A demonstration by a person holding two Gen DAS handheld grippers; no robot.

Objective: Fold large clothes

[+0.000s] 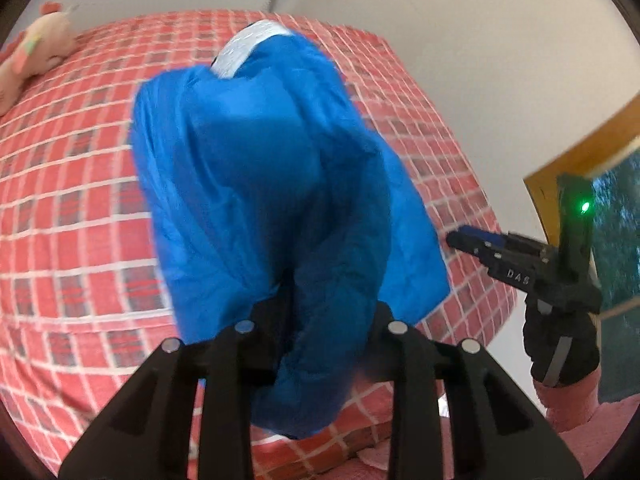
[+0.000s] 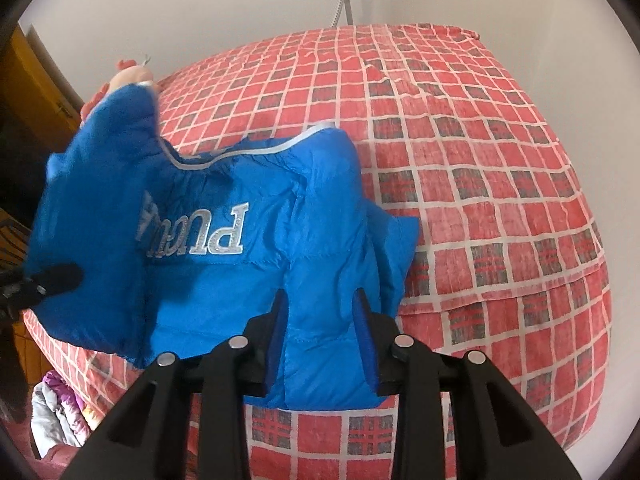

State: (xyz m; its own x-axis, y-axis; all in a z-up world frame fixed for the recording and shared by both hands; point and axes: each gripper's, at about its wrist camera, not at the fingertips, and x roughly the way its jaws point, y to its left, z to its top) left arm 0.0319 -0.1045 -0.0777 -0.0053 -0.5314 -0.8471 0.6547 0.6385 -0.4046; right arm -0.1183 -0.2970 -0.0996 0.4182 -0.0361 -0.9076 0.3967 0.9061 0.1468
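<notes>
Jacket (image 2: pixel 224 248) pinched by left gripper (image 1: pixel 324 316) and right gripper (image 2: pixel 322 320) above bed (image 2: pixel 480 160).

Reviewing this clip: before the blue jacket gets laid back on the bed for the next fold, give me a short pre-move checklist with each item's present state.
1. Left gripper closed on the blue jacket: ok, cloth bunched between its jaws.
2. Right gripper closed on the jacket: ok, padded edge sits between its blue pads.
3. Jacket lifted off the bed: cannot tell, the far hem may touch.
4. Jacket spread flat between the grippers: not ok, it hangs crumpled.
5. Landing area free: ok, the soft toy lies at the far edge.
</notes>
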